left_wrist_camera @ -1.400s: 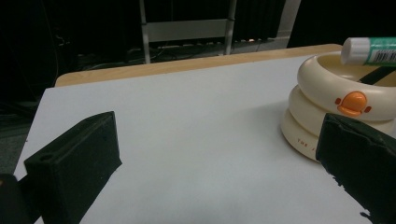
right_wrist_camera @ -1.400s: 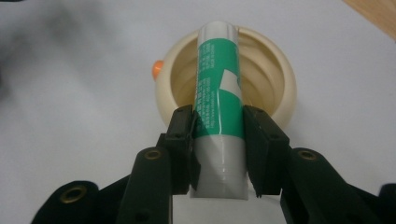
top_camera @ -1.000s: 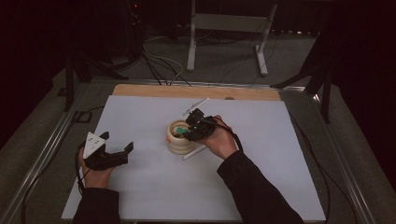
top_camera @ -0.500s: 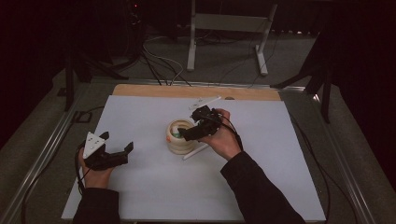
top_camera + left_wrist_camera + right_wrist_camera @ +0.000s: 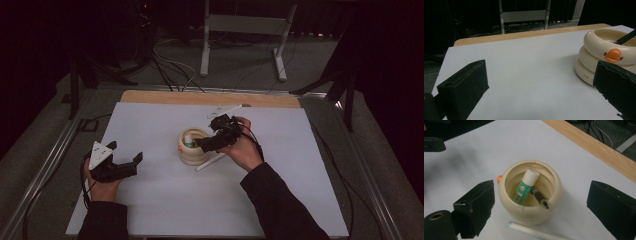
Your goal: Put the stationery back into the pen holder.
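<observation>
Both tongs stand released, the right tongs, just opened, empty above the cream pot.

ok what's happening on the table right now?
A person is loading a cream pen pot with two handheld grippers. The right gripper hovers just above the pot; its fingers have just been opening, with nothing between them. A green glue stick and a dark pen lean inside. A white pen lies on the white table beside the pot. The left gripper sits open and idle.
</observation>
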